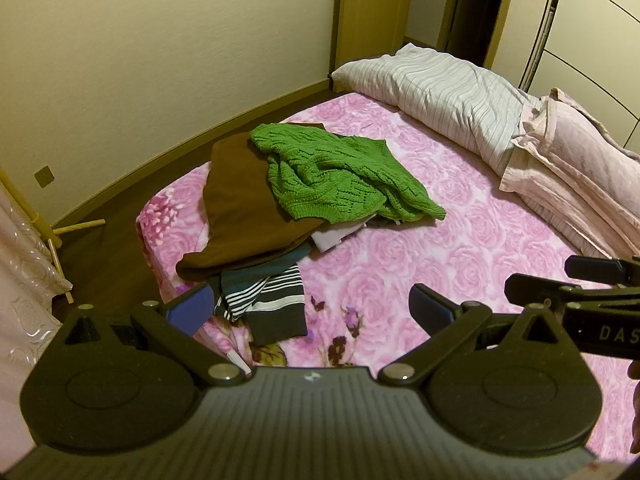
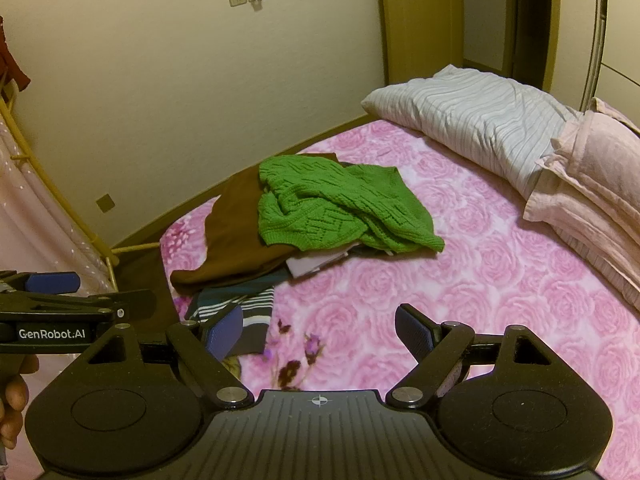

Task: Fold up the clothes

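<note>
- On the bed (image 1: 460,240), toward its left edge, a loose heap of clothes lies unfolded; nothing in view is folded yet, so the whole task seems still ahead.
- The green knit sweater (image 1: 340,176) sits crumpled on top, touching the brown garment (image 1: 240,208) beneath; a striped garment (image 1: 264,296) pokes out nearest the cameras.
- The heap's long axis runs from the near bed edge away toward the striped pillow (image 1: 440,92); the sweater's own direction cannot be told, bunched as it is.
- The left gripper (image 1: 308,308) hangs released, jaws wide, nothing between them; the right gripper (image 2: 320,328) is likewise released and empty, both short of the heap.
</note>
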`<state>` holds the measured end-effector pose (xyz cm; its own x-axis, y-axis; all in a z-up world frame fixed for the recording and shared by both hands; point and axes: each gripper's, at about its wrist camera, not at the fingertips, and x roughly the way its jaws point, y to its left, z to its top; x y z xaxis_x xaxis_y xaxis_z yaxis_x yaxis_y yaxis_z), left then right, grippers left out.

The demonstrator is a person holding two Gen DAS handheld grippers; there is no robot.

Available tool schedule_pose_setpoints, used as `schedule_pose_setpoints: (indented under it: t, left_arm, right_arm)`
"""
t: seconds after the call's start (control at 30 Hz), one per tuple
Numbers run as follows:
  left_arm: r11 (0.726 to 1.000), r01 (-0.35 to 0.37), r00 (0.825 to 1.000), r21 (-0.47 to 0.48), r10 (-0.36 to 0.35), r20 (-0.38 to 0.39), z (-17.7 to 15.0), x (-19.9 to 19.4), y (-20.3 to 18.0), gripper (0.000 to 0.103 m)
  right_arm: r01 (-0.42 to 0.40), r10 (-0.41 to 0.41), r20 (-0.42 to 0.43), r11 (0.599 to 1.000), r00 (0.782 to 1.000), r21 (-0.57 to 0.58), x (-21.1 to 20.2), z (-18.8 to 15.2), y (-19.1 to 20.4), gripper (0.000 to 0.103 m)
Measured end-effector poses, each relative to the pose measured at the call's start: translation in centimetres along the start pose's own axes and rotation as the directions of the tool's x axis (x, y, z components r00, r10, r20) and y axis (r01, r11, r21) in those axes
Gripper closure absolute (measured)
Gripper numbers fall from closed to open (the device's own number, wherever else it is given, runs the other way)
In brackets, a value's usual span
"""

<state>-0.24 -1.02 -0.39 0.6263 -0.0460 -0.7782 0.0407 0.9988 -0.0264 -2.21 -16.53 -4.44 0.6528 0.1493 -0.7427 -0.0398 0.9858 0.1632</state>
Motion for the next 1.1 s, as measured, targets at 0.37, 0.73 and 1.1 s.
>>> schedule_pose_setpoints:
  t: [0.37, 0.73, 1.1]
  left_arm:
    - [1.0, 0.003, 1.0, 0.005, -0.003, -0.002, 0.0, 0.0, 0.0, 0.001]
    - [1.0, 0.016, 1.0, 0.018, -0.016, -0.009, 0.2, 0.1, -0.1, 0.001]
    - [0.998, 0.036, 0.999, 0.042, -0.035, -0.021, 0.4, 0.5, 0.8, 0.001]
  right_arm:
    - [0.002, -0.002, -0.007, 1.0, 1.0, -0.009, 0.0, -0.1, 0.4, 0.022]
    - [0.003, -0.003, -0.007, 1.0, 1.0, -0.006, 0.1, -0.2, 0.5, 0.022]
    - [0.018, -0.017, -0.015, 1.0, 1.0, 0.01, 0.5, -0.5, 1.4, 0.022]
